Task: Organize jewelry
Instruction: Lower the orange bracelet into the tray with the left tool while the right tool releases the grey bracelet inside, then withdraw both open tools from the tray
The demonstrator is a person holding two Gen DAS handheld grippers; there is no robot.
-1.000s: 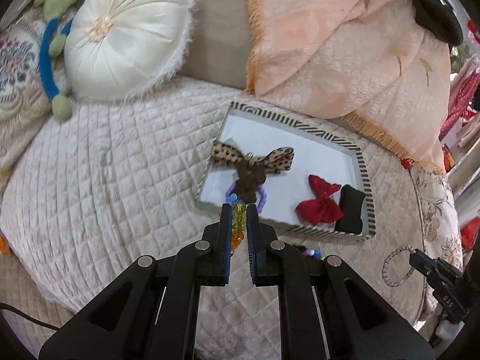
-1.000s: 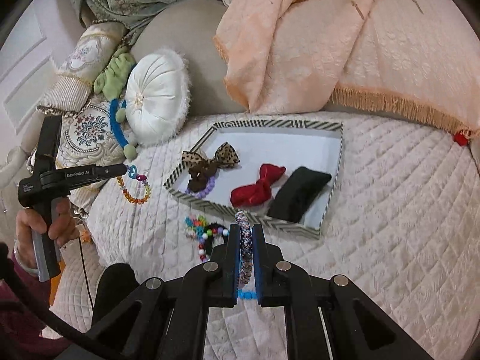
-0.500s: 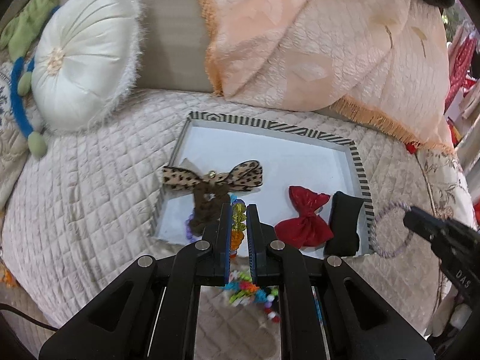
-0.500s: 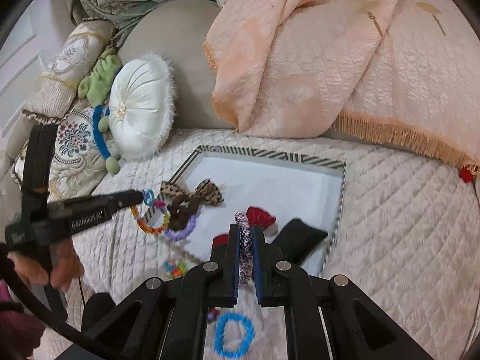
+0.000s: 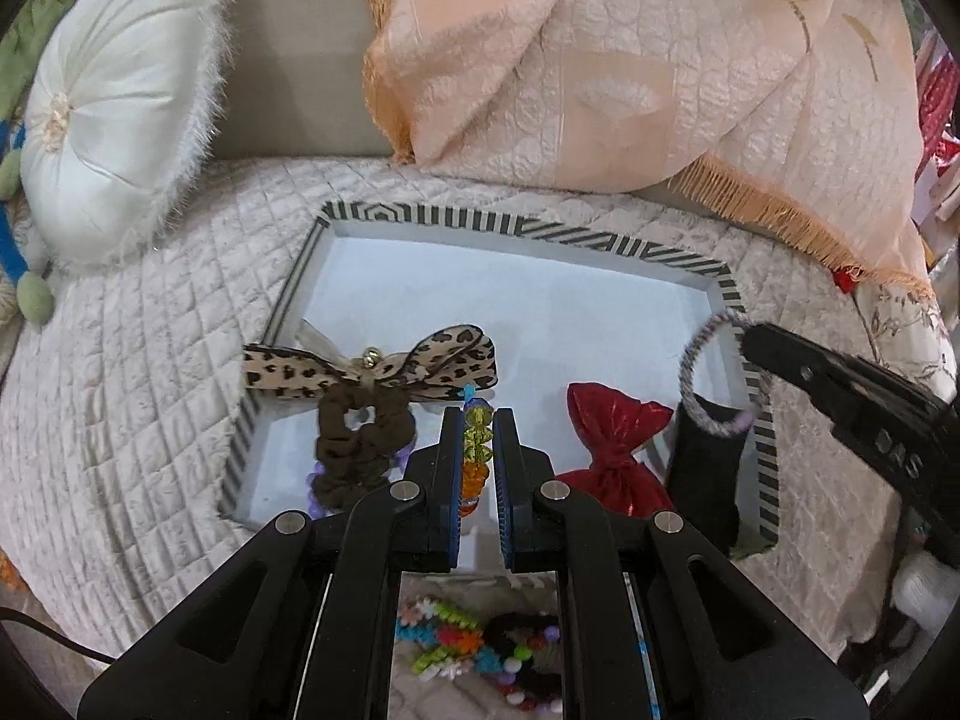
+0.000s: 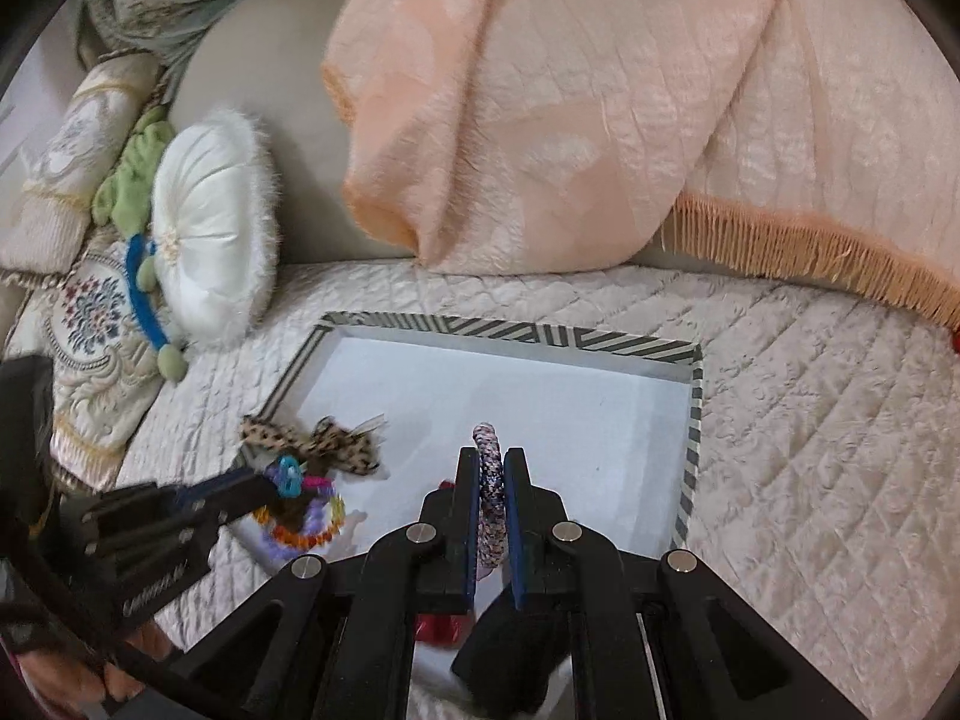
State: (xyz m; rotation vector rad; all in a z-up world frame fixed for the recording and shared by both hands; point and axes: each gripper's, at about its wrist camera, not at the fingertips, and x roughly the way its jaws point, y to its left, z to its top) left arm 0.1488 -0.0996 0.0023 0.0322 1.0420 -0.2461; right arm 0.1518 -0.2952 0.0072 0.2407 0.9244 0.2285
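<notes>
Cream quilted bedding (image 5: 138,396) carries a shallow white tray with a black-and-white striped rim (image 5: 516,227). At the tray's left lies a leopard-print bow on a brown scrunchie (image 5: 372,384). Above it the left gripper (image 5: 478,420) pinches a string of yellow and orange glass beads (image 5: 477,450). Further right lie a red bow (image 5: 612,450) and a black fabric piece (image 5: 705,480). Over the tray's right edge the right gripper (image 6: 493,468) pinches a speckled braided bracelet (image 6: 489,474).
</notes>
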